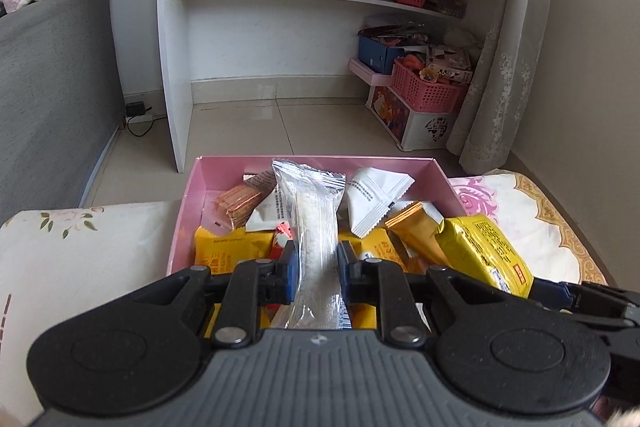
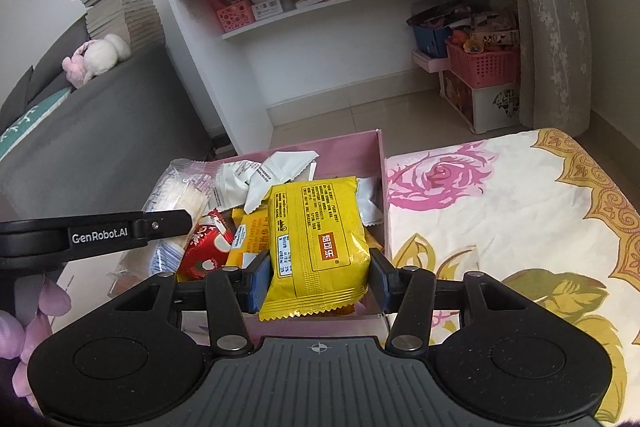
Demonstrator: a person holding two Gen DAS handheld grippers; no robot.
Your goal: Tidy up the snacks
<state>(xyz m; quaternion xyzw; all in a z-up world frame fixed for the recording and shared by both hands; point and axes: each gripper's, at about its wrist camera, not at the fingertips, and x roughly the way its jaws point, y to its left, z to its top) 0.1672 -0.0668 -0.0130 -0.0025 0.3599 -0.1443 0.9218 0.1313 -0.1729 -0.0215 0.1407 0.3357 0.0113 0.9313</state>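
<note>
A pink box [image 1: 192, 199] holds several snack packets and also shows in the right wrist view [image 2: 378, 155]. My left gripper [image 1: 318, 259] is shut on a long clear packet with a white bar [image 1: 316, 227] and holds it over the box. My right gripper [image 2: 318, 275] is shut on a yellow packet [image 2: 320, 239] above the box's right side. That yellow packet [image 1: 480, 247] shows at the right in the left wrist view. The clear packet [image 2: 180, 195] and my left gripper's arm [image 2: 96, 235] show at the left in the right wrist view.
The box sits on a floral cloth [image 2: 500, 207]. White packets [image 1: 372, 195], orange packets [image 1: 232, 247] and a red packet [image 2: 204, 247] lie in the box. A white shelf unit [image 1: 260, 27], a grey sofa [image 1: 48, 87] and pink baskets [image 1: 428, 91] stand beyond.
</note>
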